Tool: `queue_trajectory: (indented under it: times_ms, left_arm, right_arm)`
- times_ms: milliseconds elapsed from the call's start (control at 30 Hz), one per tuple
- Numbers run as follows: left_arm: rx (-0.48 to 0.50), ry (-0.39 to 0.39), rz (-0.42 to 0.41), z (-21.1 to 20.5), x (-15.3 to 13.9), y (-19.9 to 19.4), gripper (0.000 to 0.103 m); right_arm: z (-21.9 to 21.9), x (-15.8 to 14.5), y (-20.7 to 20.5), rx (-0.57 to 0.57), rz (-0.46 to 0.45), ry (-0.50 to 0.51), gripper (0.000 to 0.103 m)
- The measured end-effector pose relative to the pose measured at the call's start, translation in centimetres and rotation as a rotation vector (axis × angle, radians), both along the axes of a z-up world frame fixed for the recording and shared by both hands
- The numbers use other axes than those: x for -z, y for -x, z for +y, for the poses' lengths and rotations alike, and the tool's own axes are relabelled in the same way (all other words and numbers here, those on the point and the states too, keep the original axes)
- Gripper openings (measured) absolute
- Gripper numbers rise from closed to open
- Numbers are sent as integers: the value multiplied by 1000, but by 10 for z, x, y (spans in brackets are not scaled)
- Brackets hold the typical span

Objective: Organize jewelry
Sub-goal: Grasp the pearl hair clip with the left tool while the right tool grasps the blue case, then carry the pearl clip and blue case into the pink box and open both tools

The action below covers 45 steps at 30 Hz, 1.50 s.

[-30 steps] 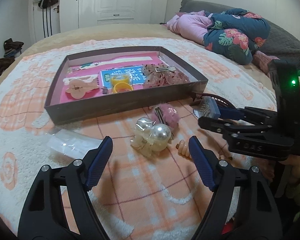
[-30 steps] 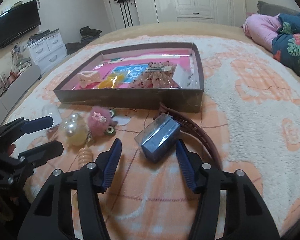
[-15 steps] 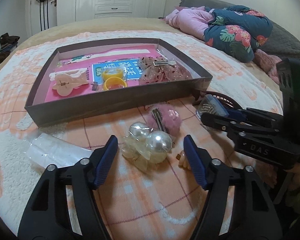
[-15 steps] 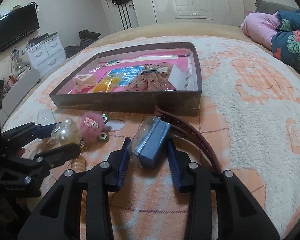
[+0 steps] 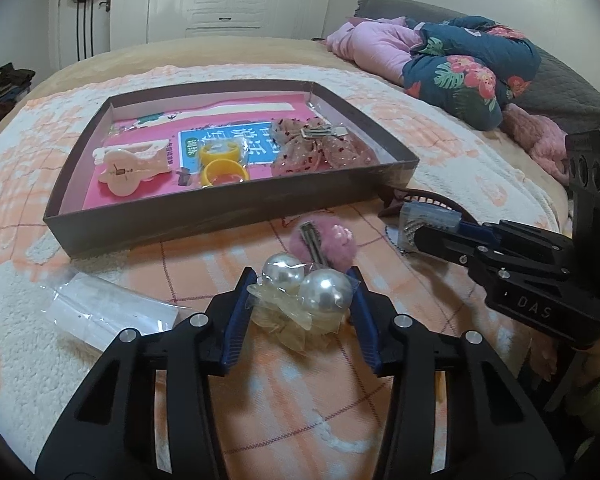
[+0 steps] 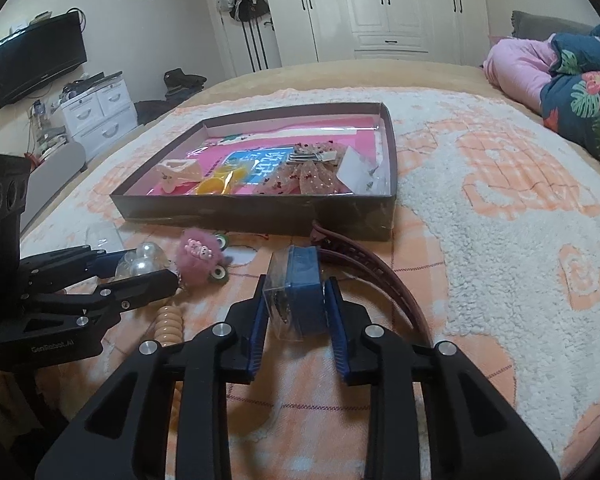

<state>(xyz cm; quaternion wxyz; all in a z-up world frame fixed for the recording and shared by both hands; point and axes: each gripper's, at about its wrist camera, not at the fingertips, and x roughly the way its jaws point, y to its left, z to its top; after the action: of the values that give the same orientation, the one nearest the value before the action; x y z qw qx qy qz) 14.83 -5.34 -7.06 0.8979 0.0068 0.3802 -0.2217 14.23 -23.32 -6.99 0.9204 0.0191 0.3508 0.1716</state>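
Observation:
A pearl hair ornament [image 5: 324, 294] with pale gauze lies on the orange checked blanket. My left gripper [image 5: 300, 276] is closing on it, both blue pads against its sides. My right gripper [image 6: 297, 284] is closing on a small blue box in a clear case [image 6: 302, 280], its pads touching both walls. The dark tray [image 5: 228, 208] beyond holds yellow rings [image 5: 222, 160], a beige claw clip [image 5: 132, 164] and a sheer pink bow [image 5: 320, 148]. In the right wrist view the left gripper [image 6: 144, 266] sits at the left edge.
A pink pom-pom clip [image 5: 328, 240], a brown headband [image 6: 372, 264], a beige spiral tie [image 6: 170, 320] and a clear plastic packet [image 5: 108, 312] lie loose in front of the tray. Folded bedding [image 5: 460, 64] is heaped at the far right. White wardrobes stand behind.
Both grippers went from wide open to closed around their items: the left around the pearl ornament, the right around the blue box. Each edged slightly forward over its item.

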Motion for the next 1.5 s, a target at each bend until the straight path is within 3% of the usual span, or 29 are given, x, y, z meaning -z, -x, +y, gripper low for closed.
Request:
queue_trajectory:
  times_ms: [433,833,1500]
  left_arm:
    - [-13,37,-66,11,-24,20,37]
    - [-87,75,-118,38,-46,25,37]
    - [-185,99,-183,74,-68,19,37]
  right_arm:
    - [11,-14,20,-49,-60,14,25]
    - [41,-39,35,-133,-124,45,25]
    - [64,-74,1,-145,-210,42,25]
